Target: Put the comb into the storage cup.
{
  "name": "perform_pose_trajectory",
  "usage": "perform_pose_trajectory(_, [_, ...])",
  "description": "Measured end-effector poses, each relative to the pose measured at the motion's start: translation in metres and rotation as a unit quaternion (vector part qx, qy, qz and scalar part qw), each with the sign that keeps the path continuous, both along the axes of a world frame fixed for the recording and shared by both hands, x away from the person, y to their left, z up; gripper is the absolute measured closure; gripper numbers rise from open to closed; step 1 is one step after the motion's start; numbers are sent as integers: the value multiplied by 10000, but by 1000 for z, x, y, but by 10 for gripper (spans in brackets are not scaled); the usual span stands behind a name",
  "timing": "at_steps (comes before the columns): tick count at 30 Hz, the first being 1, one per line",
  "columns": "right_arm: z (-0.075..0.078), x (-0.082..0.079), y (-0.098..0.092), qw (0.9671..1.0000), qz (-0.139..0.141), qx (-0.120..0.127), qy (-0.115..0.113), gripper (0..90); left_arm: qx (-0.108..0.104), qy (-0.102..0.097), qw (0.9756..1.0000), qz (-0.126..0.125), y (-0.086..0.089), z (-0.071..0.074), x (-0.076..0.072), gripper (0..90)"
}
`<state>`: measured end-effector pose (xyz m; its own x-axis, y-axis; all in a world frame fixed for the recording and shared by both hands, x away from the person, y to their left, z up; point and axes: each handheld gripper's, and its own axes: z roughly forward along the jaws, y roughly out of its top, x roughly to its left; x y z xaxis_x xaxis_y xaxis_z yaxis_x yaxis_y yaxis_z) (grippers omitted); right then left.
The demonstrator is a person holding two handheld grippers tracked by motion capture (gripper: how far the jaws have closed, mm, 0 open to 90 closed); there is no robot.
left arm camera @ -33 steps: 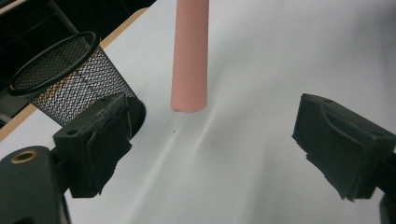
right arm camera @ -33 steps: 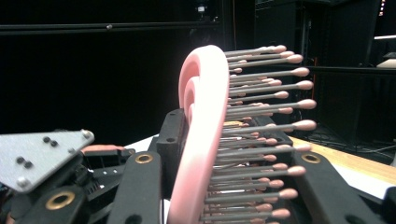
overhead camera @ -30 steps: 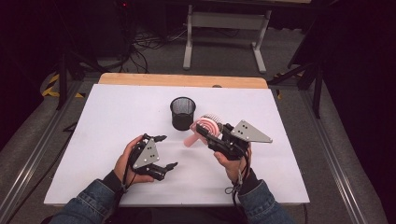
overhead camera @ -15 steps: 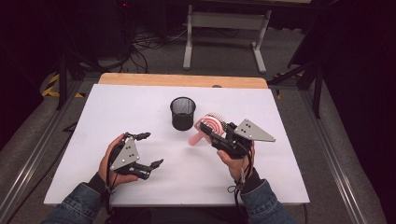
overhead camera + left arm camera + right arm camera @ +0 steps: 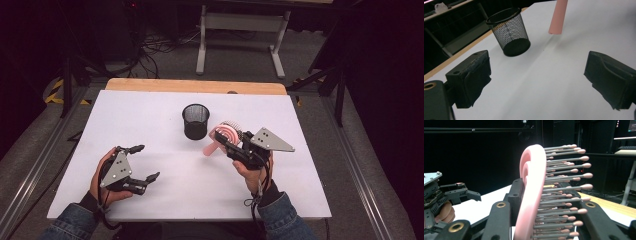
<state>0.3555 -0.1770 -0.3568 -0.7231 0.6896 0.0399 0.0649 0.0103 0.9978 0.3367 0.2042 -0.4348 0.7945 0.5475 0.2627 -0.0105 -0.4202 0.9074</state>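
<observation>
My right gripper is clamped on the head of a pink hairbrush, lifted just beside the mesh cup, handle drooping tableward; it looks light and stiff, probably slick plastic, while my left gripper hangs spread, empty.

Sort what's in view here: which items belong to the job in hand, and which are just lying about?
In play:
- pink hairbrush, clamped in the right tongs
- black mesh cup, upright on the white table, probably where the brush goes
- left tongs, open and holding nothing

Lying about:
- metal stand beyond the table
- floor cables
</observation>
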Motion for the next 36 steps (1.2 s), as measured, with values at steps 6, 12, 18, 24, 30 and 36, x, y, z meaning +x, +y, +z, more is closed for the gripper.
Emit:
perform_pose_trajectory(6, [-1, 2, -2, 10000, -35, -23, 18, 611, -60, 39, 9999, 91, 9, -2, -1, 79])
perform_pose_trajectory(12, [-1, 3, -7, 9999, -143, -50, 18, 611, -113, 86, 9998, 124, 14, -2, -2, 74])
perform_pose_trajectory(18, [-2, 8, -14, 9998, -193, -27, 56, 611, -242, 138, 9995, 169, 22, -2, -1, 79])
perform_pose_trajectory(24, [0, 15, -21, 9996, -228, 44, 129, 612, -280, 154, 9993, 170, 24, -3, -1, 79])
perform_pose_trajectory(30, [8, 22, -25, 9995, -314, 45, 61, 612, -484, 293, 9983, 165, 31, -5, 4, 81])
perform_pose_trajectory(36, [14, 30, -24, 9995, -310, -21, 19, 611, -447, 286, 9984, 185, 31, -6, 7, 83])
